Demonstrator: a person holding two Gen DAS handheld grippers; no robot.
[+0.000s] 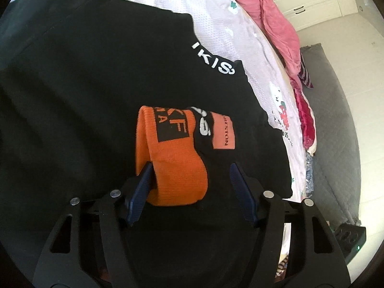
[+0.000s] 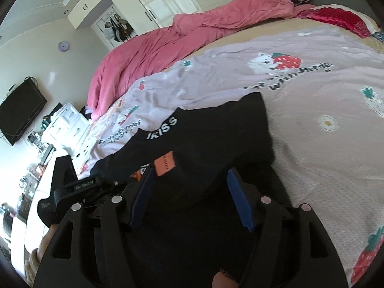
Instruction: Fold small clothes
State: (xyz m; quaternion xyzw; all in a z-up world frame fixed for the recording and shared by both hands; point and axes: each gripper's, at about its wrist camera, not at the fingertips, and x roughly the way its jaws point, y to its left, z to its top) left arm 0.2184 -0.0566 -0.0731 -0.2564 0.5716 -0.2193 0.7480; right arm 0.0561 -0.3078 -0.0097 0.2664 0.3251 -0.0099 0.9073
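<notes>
A black garment (image 1: 96, 72) with white "IKISS" lettering lies spread on the lilac strawberry-print bed cover (image 1: 228, 24). In the left wrist view its orange ribbed cuff (image 1: 172, 163) and a salmon label (image 1: 223, 132) lie folded onto the black cloth. My left gripper (image 1: 190, 168) stands open over that cuff. Its left pad touches the cuff's edge and its right pad is clear of it. In the right wrist view my right gripper (image 2: 190, 170) is open above the black garment (image 2: 216, 132), near the salmon label (image 2: 164, 164), with no cloth pinched. The left gripper's body (image 2: 76, 187) shows at the left.
A crumpled pink duvet (image 2: 156, 48) runs along the bed's far side, with red clothes (image 2: 336, 16) at the far corner. Off the bed are white wardrobes (image 2: 156, 0), a wall TV (image 2: 21, 108), a white dresser (image 2: 64, 120) and a grey rug (image 1: 331, 120).
</notes>
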